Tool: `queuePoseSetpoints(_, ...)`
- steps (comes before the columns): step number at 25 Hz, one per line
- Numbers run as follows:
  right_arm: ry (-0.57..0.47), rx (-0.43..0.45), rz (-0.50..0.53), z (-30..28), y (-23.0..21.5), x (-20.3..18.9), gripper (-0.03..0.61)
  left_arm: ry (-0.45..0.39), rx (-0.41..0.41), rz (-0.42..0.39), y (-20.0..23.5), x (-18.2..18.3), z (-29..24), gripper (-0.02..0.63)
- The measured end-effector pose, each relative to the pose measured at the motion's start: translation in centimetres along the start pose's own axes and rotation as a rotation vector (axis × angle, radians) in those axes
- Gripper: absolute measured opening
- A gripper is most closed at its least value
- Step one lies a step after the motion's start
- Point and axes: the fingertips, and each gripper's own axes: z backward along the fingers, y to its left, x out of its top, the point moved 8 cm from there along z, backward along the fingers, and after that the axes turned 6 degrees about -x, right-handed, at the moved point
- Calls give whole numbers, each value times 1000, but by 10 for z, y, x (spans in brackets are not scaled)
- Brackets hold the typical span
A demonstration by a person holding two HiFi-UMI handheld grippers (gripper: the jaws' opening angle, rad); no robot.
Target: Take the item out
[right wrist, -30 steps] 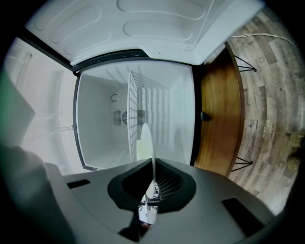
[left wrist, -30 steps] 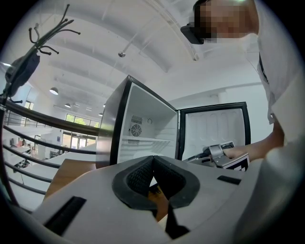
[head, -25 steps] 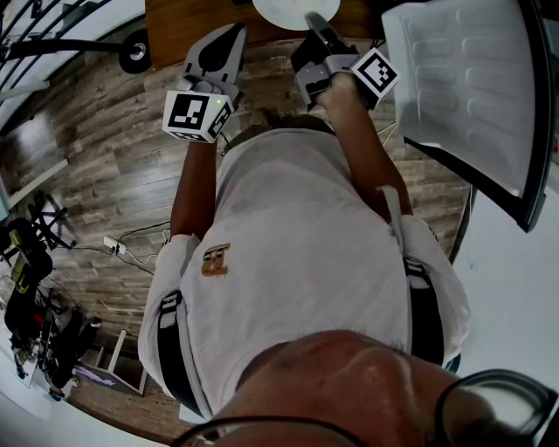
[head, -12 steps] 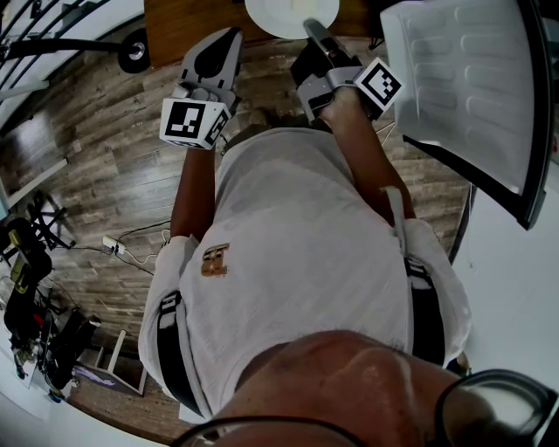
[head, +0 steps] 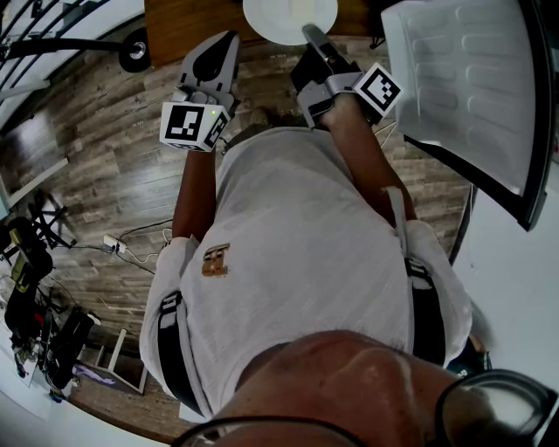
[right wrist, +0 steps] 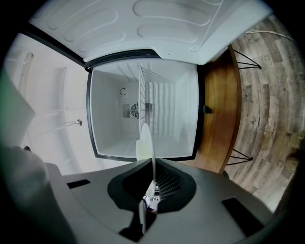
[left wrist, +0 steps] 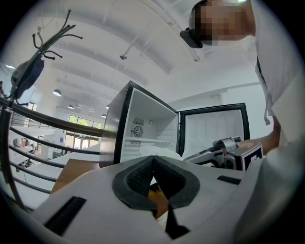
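Observation:
A white plate (head: pixel 288 17) shows at the top edge of the head view, its rim held by my right gripper (head: pixel 311 35), which is shut on it. In the right gripper view the plate (right wrist: pixel 147 140) stands edge-on between the dark pads (right wrist: pixel 169 183), in front of the open white fridge (right wrist: pixel 109 119). My left gripper (head: pixel 227 39) is held level beside it, to the left, apart from the plate. Its jaws (left wrist: pixel 152 162) are shut with nothing between them. The left gripper view shows the plate (left wrist: pixel 159 151) and the right gripper (left wrist: pixel 224 153) before the fridge (left wrist: pixel 143 128).
The fridge door (head: pixel 472 79) stands open at the right, close to my right arm. A wire shelf (right wrist: pixel 159 102) sits inside the fridge. A wooden table (head: pixel 188 26) lies ahead, over a wood-plank floor (head: pixel 105 157). Black railings (left wrist: pixel 28 133) and cables (head: pixel 131 244) are at the left.
A little more of the plate shows at the top of the head view. Both grippers have barely shifted and the grip on the plate is the same.

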Motion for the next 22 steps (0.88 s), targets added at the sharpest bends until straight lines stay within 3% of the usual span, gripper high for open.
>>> queuePoseSetpoints(22, -1, 6, 1, -5, 2, 9, 38, -2, 11, 14, 5, -2, -10, 18)
